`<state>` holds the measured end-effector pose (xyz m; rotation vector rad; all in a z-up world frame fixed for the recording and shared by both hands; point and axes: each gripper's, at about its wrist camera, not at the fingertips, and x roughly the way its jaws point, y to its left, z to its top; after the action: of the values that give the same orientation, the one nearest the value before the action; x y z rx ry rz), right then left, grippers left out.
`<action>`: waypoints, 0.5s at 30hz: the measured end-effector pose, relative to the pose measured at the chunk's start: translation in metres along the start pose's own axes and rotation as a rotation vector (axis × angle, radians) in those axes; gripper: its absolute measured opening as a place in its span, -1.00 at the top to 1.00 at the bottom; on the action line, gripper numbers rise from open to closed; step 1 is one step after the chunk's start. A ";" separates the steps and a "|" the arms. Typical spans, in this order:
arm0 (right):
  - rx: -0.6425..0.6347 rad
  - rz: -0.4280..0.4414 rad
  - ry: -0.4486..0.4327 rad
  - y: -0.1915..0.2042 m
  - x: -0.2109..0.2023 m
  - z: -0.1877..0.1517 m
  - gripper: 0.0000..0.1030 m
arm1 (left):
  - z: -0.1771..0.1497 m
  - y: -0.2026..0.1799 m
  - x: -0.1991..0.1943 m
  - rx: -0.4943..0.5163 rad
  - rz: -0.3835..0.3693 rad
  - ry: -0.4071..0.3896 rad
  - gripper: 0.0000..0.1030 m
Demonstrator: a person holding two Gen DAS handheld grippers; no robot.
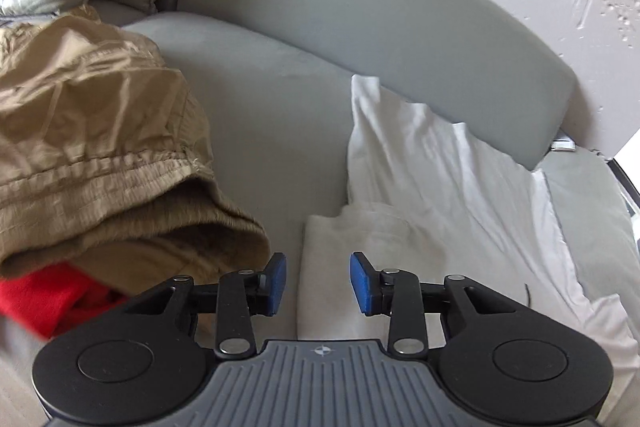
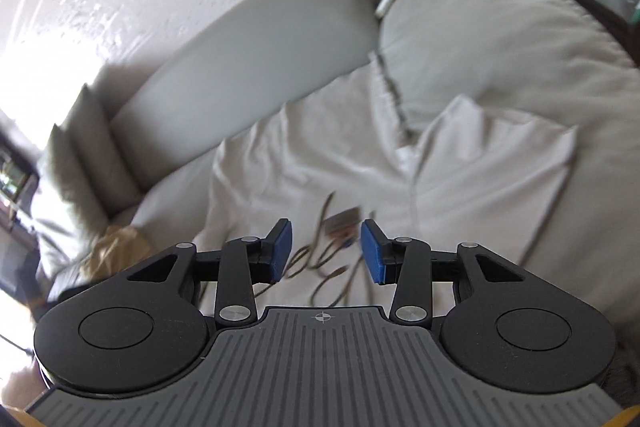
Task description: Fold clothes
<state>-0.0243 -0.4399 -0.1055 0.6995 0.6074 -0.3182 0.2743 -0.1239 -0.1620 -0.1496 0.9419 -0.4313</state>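
Here: white shirt point(image 1: 420, 187) spread under both tools, left tool point(image 1: 318, 283) and right tool point(image 2: 326, 251) released, empty.

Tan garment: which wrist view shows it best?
The left wrist view. There the tan garment fills the left side, sharp enough to show its gathered waistband, heaped on the grey sofa over something red. The right wrist view catches only a small, blurred tan patch at its lower left edge.
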 end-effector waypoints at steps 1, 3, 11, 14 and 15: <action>-0.012 0.007 0.008 0.005 0.002 -0.001 0.12 | 0.003 0.003 0.012 -0.008 -0.010 0.019 0.34; -0.017 0.019 0.018 0.012 0.003 -0.002 0.12 | 0.006 0.006 0.031 -0.017 -0.019 0.047 0.32; -0.029 0.007 0.036 0.018 0.001 -0.005 0.12 | 0.003 0.000 0.063 0.024 0.039 0.050 1.00; -0.016 0.012 0.039 0.014 0.000 -0.006 0.11 | -0.004 -0.022 0.044 0.135 0.093 -0.036 1.00; -0.013 0.018 0.039 0.013 0.000 -0.006 0.11 | -0.010 -0.036 0.035 0.195 0.096 -0.077 1.00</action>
<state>-0.0210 -0.4267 -0.1028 0.6994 0.6394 -0.2845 0.2737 -0.1710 -0.1828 0.0563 0.8233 -0.4231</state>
